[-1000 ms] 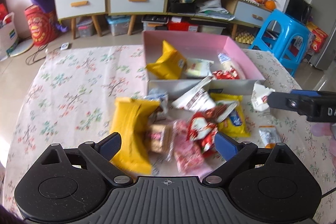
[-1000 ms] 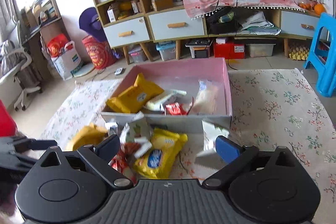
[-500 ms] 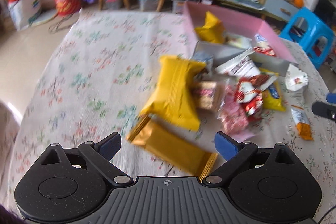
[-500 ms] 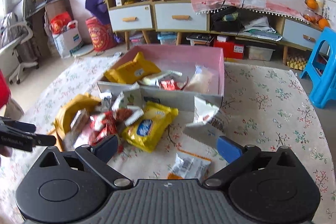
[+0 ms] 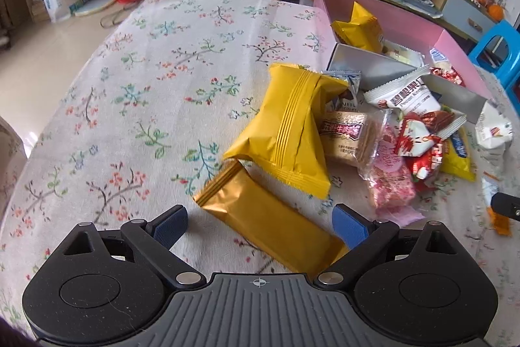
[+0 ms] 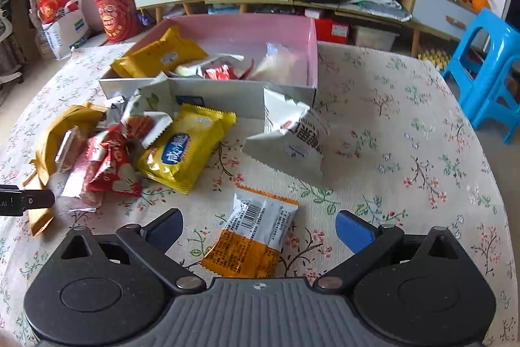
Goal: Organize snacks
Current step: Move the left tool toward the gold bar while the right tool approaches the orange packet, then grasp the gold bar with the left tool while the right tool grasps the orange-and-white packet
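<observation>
Left tongs (image 5: 260,225): spread wide, gripping nothing; the gold pack lies between the blue pads.
Gold pack (image 5: 269,218): flat on the worktop, running diagonally, its near end under the tongs' body.
Yellow bag (image 5: 289,132): just beyond the gold pack, its lower edge touching or overlapping it, leaning toward the heap.
Heap (image 5: 403,145): biscuit pack, pink pack, red-and-white packs and a white sachet piled together right of the yellow bag, in front of the box.
Worktop (image 5: 146,86): covered by a floral cloth, bare on its left half.
Box (image 6: 247,31): pink inside, grey front wall, at the far side; it holds a yellow pack (image 6: 159,54), red wrappers and a pale bag.
Yellow snack (image 6: 185,148): in front of the box wall, at the heap's right edge.
White bag (image 6: 292,139): crumpled, tilted against the box's front right corner.
Orange pack (image 6: 253,236): barcode side up, lying between the right tongs' pads.
Right tongs (image 6: 258,231): spread wide, holding nothing.
</observation>
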Available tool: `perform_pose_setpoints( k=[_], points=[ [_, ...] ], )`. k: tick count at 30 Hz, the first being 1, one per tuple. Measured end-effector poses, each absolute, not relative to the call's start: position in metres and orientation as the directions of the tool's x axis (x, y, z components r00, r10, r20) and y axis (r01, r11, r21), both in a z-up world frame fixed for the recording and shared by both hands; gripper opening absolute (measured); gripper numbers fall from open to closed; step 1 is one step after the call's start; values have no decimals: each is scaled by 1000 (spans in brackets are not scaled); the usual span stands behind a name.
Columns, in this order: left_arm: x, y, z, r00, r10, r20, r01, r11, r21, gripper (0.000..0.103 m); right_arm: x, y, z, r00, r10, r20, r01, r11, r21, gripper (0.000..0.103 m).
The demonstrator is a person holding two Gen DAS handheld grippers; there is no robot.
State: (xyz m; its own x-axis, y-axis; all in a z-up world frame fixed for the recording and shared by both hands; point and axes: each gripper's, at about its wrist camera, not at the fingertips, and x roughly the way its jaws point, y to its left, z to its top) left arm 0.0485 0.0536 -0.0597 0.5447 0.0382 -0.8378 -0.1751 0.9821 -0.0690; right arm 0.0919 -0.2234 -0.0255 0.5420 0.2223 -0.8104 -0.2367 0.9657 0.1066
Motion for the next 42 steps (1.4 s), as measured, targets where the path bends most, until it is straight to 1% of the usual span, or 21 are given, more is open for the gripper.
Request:
perform_pose_setpoints(
  k=[4,9,14,20,23,31,33,36,40,42],
  points=[
    [49,48,-62,542,77,-837,-138,990,1,97,94,-218,-35,531,187,-826,-243,968,63,91],
    [42,53,-60,514,30,-857,-71,997,-8,97,93,-222,-40,529,171,-831,-265,964,29,91],
    [34,67,-62,525,14,-851,-35,999,-5,97,91,-230,-39,529,176,-830,-273,961,30,91],
    [27,91,-61,528,31,-849,-70,998,-7,97,88,-241,-42,533,188,-825,-258,965,53,91],
    [25,95,-60,532,24,-846,-77,997,-20,95,87,-241,-43,542,207,-815,-257,964,74,91],
    [26,78,-62,566,-12,-824,-20,999,-28,94,83,-222,-42,550,248,-797,-322,944,72,91],
    [25,76,-63,576,-6,-817,-14,1000,-17,92,81,-220,-43,554,254,-793,-328,942,73,91],
    [25,74,-62,589,-4,-808,-10,1000,-13,87,81,-221,-43,553,266,-789,-328,941,87,90],
    [24,75,-60,597,0,-802,-16,1000,-12,74,81,-222,-43,557,274,-784,-332,939,93,87],
    [25,76,-59,600,5,-800,-24,1000,-12,68,81,-221,-42,560,279,-780,-336,937,94,81]
  ],
)
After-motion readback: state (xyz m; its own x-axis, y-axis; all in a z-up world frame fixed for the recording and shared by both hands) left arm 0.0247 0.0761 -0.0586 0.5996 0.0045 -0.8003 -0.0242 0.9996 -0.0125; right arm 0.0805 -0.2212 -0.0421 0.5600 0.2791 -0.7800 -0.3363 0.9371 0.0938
